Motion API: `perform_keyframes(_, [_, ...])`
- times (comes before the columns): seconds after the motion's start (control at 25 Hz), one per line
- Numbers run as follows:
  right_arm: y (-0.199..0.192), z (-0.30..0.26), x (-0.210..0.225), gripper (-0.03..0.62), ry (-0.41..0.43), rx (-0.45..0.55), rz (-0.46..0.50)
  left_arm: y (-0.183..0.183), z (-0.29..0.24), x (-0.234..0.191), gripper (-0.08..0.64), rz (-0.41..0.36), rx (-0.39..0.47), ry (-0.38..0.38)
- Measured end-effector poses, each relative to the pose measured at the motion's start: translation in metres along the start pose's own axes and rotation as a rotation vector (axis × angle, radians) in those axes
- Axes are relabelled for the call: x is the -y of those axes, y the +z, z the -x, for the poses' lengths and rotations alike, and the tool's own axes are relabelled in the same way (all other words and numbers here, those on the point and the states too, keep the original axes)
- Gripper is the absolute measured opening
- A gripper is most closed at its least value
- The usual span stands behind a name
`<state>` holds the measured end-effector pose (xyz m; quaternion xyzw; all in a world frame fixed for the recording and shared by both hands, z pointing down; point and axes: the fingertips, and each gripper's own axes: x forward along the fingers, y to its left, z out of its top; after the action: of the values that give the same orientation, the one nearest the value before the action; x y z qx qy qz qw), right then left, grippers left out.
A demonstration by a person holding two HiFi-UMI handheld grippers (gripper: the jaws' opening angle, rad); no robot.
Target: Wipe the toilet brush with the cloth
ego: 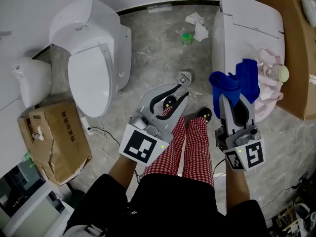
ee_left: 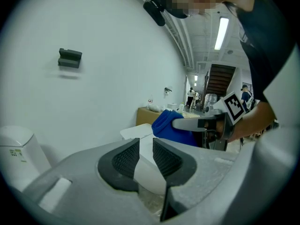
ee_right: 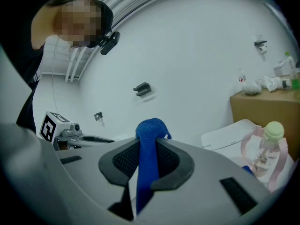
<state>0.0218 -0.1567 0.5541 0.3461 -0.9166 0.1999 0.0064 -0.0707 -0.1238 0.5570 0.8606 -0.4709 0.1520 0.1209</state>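
Here, in the head view, the right gripper (ego: 236, 101) is clamped on a blue cloth (ego: 242, 80). The cloth bunches up out of the jaws over the near left edge of the closed toilet lid (ego: 247, 28) on the right. A pink bag (ego: 269, 90) with a bottle lies at that lid's right edge. The left gripper (ego: 180, 88) hangs over the floor (ego: 158, 38), between that toilet and a second toilet (ego: 94, 58) on the left.

In the left gripper view, the pads (ee_left: 124, 158) stand slightly apart with nothing gripped; only white porcelain shows through the gap.

In the right gripper view, both pads press on the cloth, which sticks up above them and hangs below.
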Motion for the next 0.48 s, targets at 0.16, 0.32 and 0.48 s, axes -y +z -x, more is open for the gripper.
perform_keyframes(0.16, [-0.008,-0.002,0.004,0.064,-0.010,-0.002,-0.001,-0.008,-0.002,-0.001,0.072,-0.002,-0.008,-0.002])
perform_keyframes(0.32, [-0.015,-0.001,0.007,0.064,-0.021,-0.007,-0.003,-0.017,-0.006,-0.002,0.072,0.017,-0.017,0.004])
perform_keyframes(0.48, [-0.022,-0.001,0.010,0.064,-0.028,-0.013,-0.004,-0.025,-0.008,-0.001,0.074,-0.023,-0.032,-0.007])
